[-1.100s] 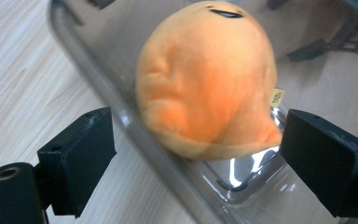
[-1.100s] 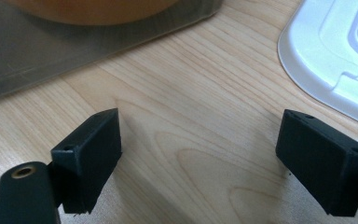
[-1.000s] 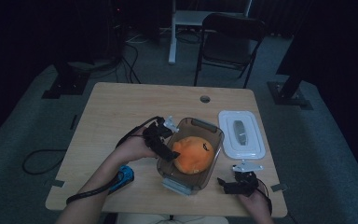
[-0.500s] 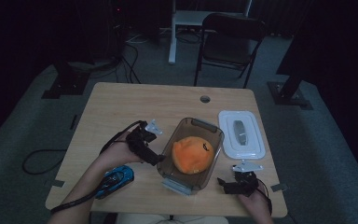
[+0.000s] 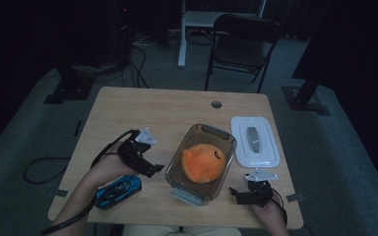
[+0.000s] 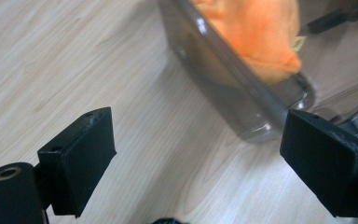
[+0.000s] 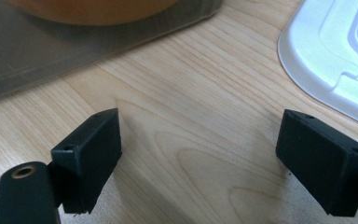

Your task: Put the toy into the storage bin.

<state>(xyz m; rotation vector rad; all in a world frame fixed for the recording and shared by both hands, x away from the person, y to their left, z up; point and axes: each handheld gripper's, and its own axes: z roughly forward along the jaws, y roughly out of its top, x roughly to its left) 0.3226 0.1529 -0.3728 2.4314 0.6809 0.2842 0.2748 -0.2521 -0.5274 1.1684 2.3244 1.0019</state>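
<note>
I have both claws empty. My left claw (image 5: 147, 157) stands with its jaws spread wide and nothing between them; in the left gripper view I see bare wood between the pads and the container wall just ahead. My right claw (image 5: 243, 192) is spread wide too, over bare table (image 5: 152, 110), near the front right corner of the container.

The orange plush toy (image 5: 203, 162) sits inside the clear container (image 5: 220, 133), which stands near the middle of the table, its long axis running from my side away toward the far edge, tilted a little to the right. The white lid (image 5: 238, 142) lies flat just beside the container on its right, its long axis roughly parallel to it. A blue toy car (image 5: 119, 189) lies by my left forearm, apart from the container.

The relation I care about: the lid lies beyond my right claw, farther up the table, with the container between it and my left claw. So the right hand is the nearer one for the lid, I judge, while the left sits at the container's left wall, placed to steady it.
</note>
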